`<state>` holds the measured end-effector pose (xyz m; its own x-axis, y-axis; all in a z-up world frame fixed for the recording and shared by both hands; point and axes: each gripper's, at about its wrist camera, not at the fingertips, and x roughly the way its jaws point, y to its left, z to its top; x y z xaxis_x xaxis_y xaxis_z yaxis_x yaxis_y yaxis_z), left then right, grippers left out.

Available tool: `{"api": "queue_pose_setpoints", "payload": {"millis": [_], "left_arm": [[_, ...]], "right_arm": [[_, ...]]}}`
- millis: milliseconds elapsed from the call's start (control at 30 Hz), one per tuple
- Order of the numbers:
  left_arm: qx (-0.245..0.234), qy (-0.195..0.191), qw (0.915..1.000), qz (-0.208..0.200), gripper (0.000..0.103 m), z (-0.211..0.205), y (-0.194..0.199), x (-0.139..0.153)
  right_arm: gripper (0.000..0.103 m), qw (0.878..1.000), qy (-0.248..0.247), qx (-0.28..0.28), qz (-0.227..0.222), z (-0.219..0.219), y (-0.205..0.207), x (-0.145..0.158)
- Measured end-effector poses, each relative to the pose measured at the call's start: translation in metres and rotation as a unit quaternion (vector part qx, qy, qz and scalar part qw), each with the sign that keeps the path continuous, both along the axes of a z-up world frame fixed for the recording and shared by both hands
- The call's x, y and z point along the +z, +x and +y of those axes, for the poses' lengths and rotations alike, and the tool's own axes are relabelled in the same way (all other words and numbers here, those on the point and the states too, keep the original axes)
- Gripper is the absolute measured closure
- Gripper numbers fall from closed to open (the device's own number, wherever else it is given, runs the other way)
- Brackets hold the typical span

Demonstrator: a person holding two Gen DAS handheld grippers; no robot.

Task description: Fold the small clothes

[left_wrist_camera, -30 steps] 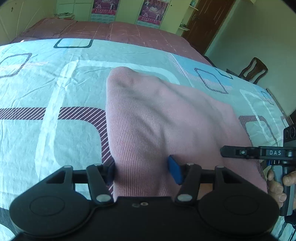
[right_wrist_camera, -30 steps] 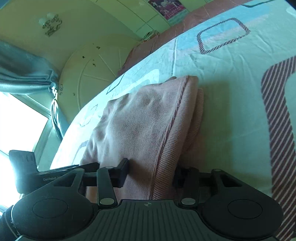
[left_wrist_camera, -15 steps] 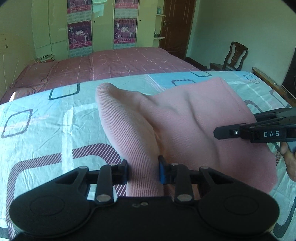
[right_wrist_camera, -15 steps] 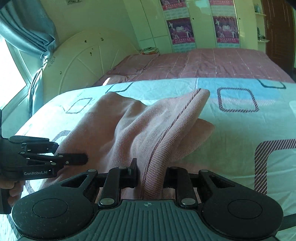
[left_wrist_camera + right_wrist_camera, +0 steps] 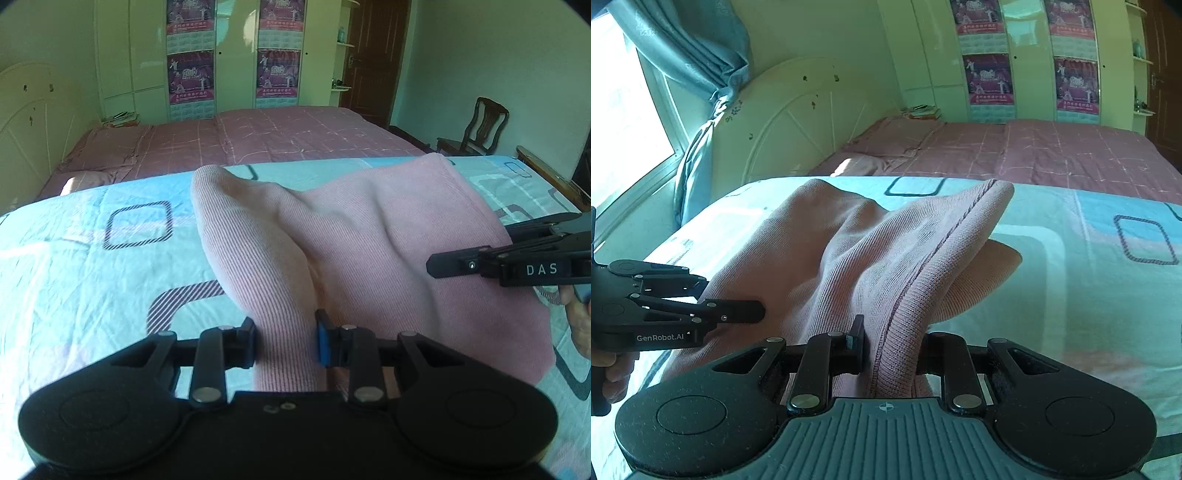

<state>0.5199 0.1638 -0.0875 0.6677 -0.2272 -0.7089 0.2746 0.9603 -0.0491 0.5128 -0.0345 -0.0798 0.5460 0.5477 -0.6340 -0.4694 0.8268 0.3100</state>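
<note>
My left gripper (image 5: 286, 341) is clamped on a bunched edge of the pink ribbed garment (image 5: 369, 251) at the lower middle of its frame; my right gripper (image 5: 892, 349) is clamped on the seamed edge (image 5: 923, 273) of the same garment, low in its own frame. The left jaws closed onto the cloth within the last second and have since held steady, as have the right.

The garment is raised off the patterned bedsheet (image 5: 92, 266) between the two tools. In the left view its long axis runs from the jaws up and away toward the upper right; in the right view the seam runs from the jaws up to a corner at right of centre.

Readable writing: "DAS" on the right tool at the left view's right edge, "GenRobot.AI" on the left tool at the right view's left edge. The posters (image 5: 190, 77) on the far wardrobe carry print too small to read.
</note>
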Motion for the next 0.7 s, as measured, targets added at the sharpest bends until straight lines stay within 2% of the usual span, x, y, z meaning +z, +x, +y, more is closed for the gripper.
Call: {"api": "queue_pose_setpoints", "payload": {"millis": [133,300,333,367,433,500,567,633,700], "left_arm": [[0.014,-0.006,0.9997,0.02,0.075,0.043,-0.008,-0.011],[0.029,-0.023,0.998,0.051,0.074,0.078,0.001,-0.037],[0.03,-0.022,0.9976,0.058,0.067,0.083,0.003,-0.045],[0.031,-0.021,0.9975,0.06,0.064,0.086,0.005,-0.052],[0.044,-0.02,0.9976,0.05,0.04,0.094,0.002,-0.06],[0.044,-0.012,0.9982,0.039,0.037,0.094,0.0,-0.063],[0.045,-0.018,0.998,0.04,0.037,0.095,0.001,-0.065],[0.04,-0.013,0.9982,0.042,0.035,0.098,0.001,-0.06],[0.038,0.001,0.9989,0.026,0.038,0.103,-0.006,-0.047]], "right_arm": [[0.082,1.0,-0.001,0.018,0.015,0.05,-0.001,-0.012],[0.082,0.999,-0.011,0.008,0.053,0.089,0.011,-0.048],[0.082,0.998,-0.015,0.001,0.063,0.092,0.014,-0.058],[0.082,0.997,-0.022,-0.008,0.074,0.092,0.017,-0.068],[0.082,0.995,-0.009,-0.021,0.098,0.088,0.023,-0.086],[0.081,0.994,0.012,-0.028,0.108,0.077,0.024,-0.091],[0.08,0.995,0.002,-0.022,0.102,0.079,0.026,-0.089],[0.077,0.994,0.0,-0.02,0.103,0.077,0.027,-0.085],[0.058,0.995,-0.02,-0.041,0.086,0.071,0.02,-0.072]]}}
